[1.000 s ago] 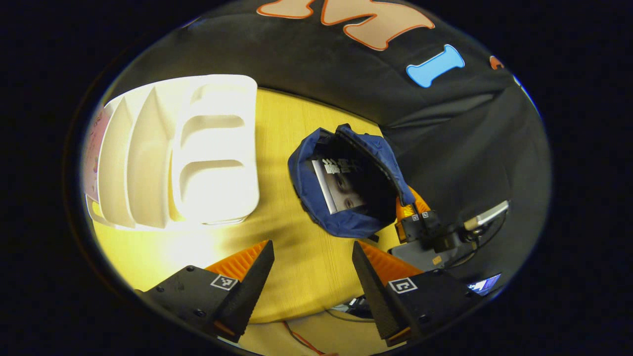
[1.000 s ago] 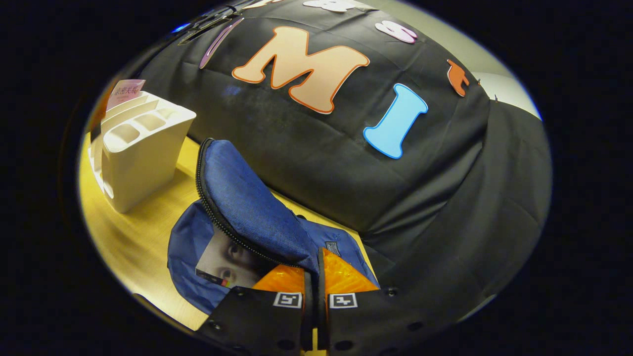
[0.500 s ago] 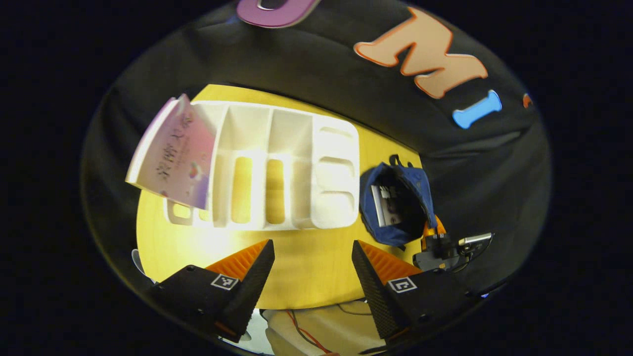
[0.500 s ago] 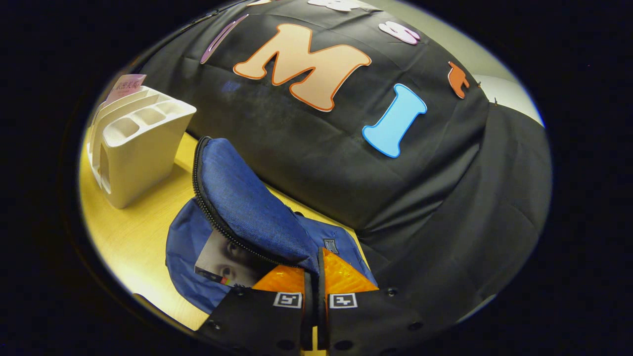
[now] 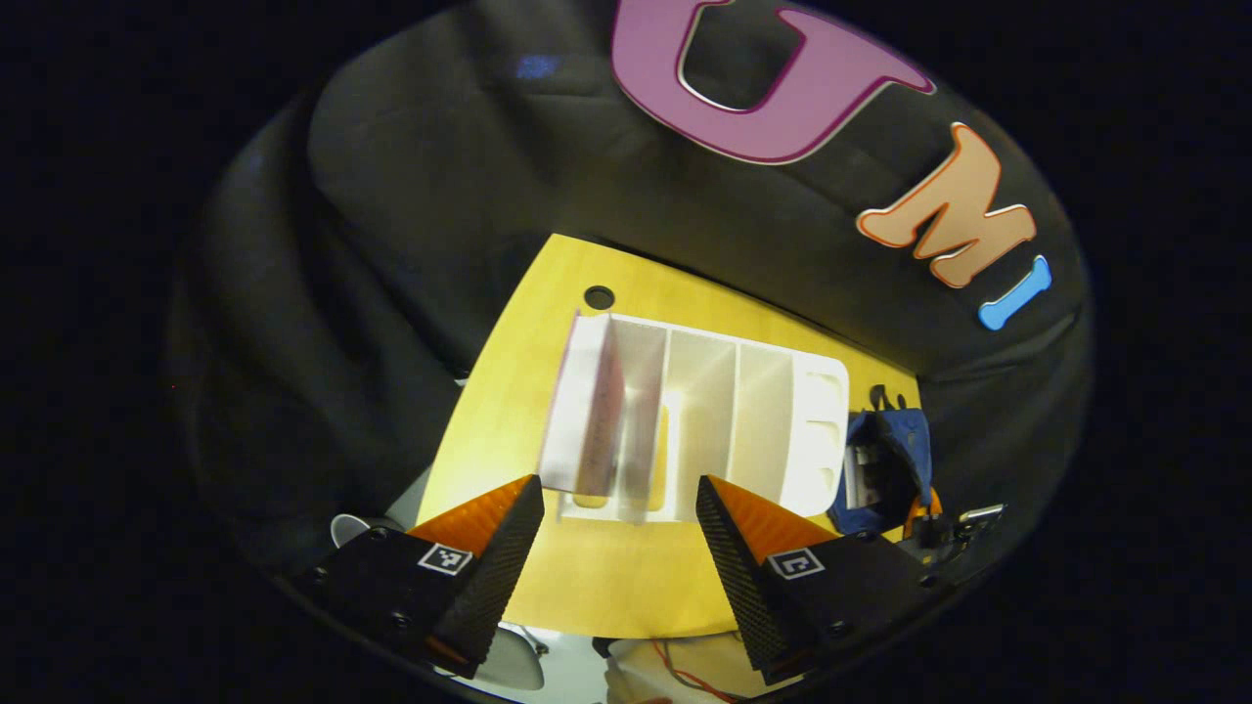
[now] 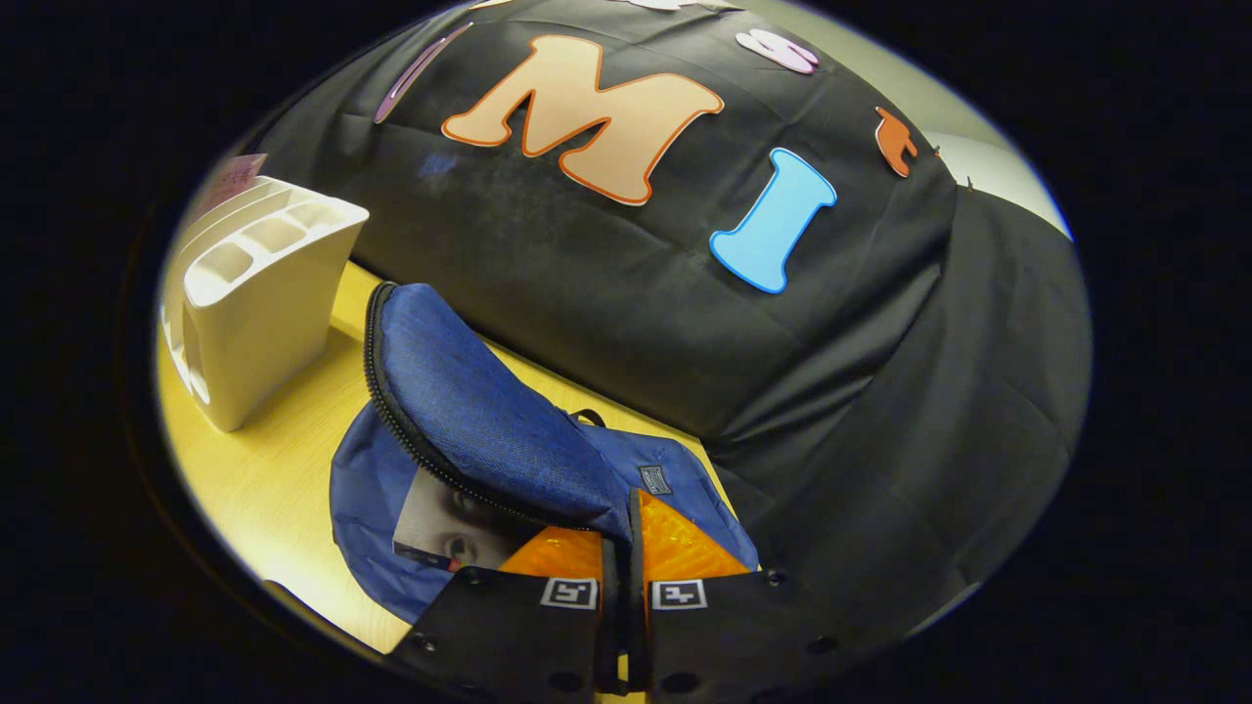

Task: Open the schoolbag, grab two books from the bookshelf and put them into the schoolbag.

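Right gripper [image 6: 626, 548] is pinching the schoolbag [image 6: 489, 420] flap; left gripper [image 5: 618, 533] is hanging wide open, empty, facing the bookshelf [image 5: 743, 411]

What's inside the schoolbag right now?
One book lies inside the open schoolbag, its cover showing at the mouth. The flap, pinched up by the right gripper, covers the rest of the interior, so anything deeper is hidden.

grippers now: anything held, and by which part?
Right gripper is shut on the schoolbag, pinching the edge of its raised flap. Left gripper is open and holds nothing; it hovers in front of the bookshelf.
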Demonstrator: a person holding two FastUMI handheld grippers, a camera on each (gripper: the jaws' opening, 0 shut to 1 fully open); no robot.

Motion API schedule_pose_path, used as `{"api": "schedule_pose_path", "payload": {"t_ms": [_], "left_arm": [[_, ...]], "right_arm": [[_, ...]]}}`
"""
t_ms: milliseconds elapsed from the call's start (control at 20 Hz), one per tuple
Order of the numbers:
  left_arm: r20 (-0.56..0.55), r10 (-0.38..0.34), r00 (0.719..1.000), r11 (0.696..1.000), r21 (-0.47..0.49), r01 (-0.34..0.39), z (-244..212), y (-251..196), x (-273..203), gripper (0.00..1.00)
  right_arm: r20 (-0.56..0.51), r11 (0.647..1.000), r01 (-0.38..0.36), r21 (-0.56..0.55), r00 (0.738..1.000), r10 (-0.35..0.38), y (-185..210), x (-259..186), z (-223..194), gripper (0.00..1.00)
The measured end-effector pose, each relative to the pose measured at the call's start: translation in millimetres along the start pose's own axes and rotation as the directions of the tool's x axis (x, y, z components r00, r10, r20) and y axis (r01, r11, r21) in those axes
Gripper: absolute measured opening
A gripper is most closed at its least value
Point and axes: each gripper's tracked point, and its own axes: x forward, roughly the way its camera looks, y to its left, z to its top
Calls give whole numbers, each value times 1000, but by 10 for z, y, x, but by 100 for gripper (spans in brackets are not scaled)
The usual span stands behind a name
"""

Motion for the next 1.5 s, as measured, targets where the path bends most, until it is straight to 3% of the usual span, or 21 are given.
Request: {"api": "schedule_pose_path", "payload": {"t_ms": [400, 600, 700, 750, 850, 1050, 1100, 1250, 1300, 1350, 1400, 1500], "left_arm": [[-92, -91, 992, 994, -74, 85, -90, 191, 595, 88], [-142, -129, 981, 991, -51, 123, -77, 37, 761, 78], [-146, -122, 982, 992, -29, 119, -23, -40, 849, 71], [-148, -123, 981, 992, -24, 121, 2, -78, 887, 60], [-162, -117, 980, 993, -8, 118, 3, -132, 949, 50], [-213, -104, 971, 994, 13, 109, -34, -231, 1124, 50], [-226, -104, 969, 994, 13, 109, -48, -229, 1141, 56], [-247, -87, 965, 995, 20, 95, -66, -246, 1250, 57], [-257, -67, 964, 997, 25, 76, -82, -202, 1284, 56], [-257, -39, 966, 998, 44, 52, -87, -145, 1349, 43], [-266, -32, 963, 997, 54, 48, -105, -115, 1339, 46], [-273, -36, 961, 998, 48, 51, -121, -142, 1368, 41]], "right_arm": [[-45, 999, 32, -1, 998, -32, 61, 1, -25, 5], [-54, 999, 45, 12, 998, -44, 70, 3, -22, 6], [-59, 999, 49, 18, 997, -48, 55, 1, -24, 6], [-60, 999, 50, 21, 997, -49, 60, 2, -31, 6], [-59, 998, 52, 22, 997, -51, 55, 1, -18, 7], [-64, 998, 53, 25, 997, -51, 65, 6, -23, 5], [-67, 998, 55, 34, 996, -52, 63, 3, -24, 6], [-70, 997, 64, 47, 996, -60, 52, -9, -21, 5], [-70, 997, 64, 49, 996, -61, 50, -13, -17, 6], [-70, 997, 64, 48, 996, -61, 56, -2, -15, 6], [-70, 997, 63, 46, 996, -60, 60, 5, -11, 6], [-71, 997, 61, 42, 996, -58, 68, 5, -13, 6]]}}
